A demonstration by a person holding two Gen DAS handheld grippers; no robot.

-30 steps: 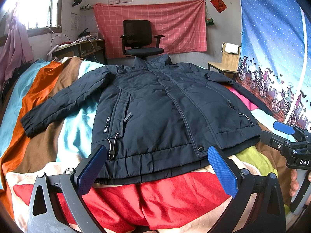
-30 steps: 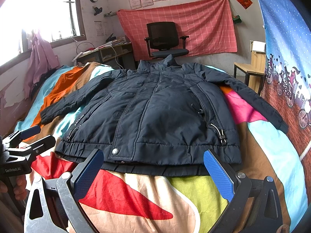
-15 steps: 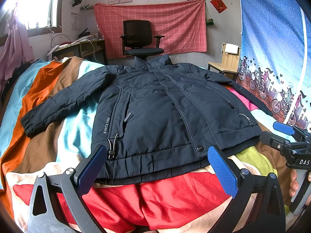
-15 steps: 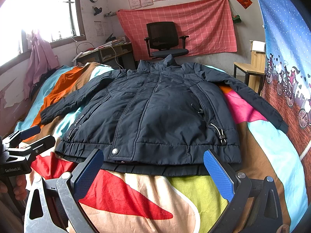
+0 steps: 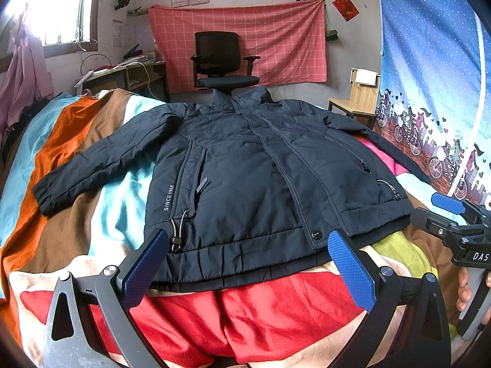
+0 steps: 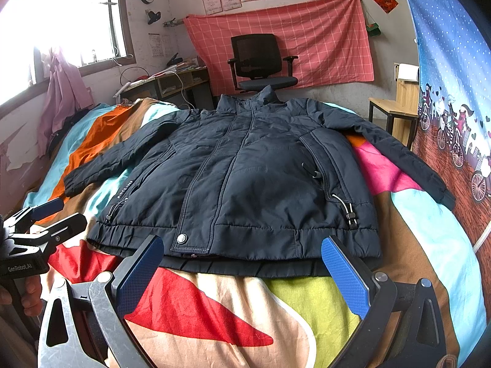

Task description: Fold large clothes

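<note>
A dark navy padded jacket (image 5: 251, 171) (image 6: 245, 174) lies flat and zipped on a bed, collar far from me, both sleeves spread outward. My left gripper (image 5: 248, 263) hovers open just short of the jacket's hem, nothing between its blue pads. My right gripper (image 6: 242, 268) is likewise open in front of the hem, further right. In the left wrist view the right gripper (image 5: 454, 217) shows at the right edge, held by a hand. In the right wrist view the left gripper (image 6: 40, 217) shows at the left edge.
The bed is covered by a patchwork blanket (image 5: 76, 214) in orange, brown, cyan, red and green. A black office chair (image 5: 224, 64) stands beyond the bed, a desk (image 5: 122, 76) at back left, a wooden stool (image 5: 356, 104) at back right, a blue curtain (image 5: 429, 92) along the right.
</note>
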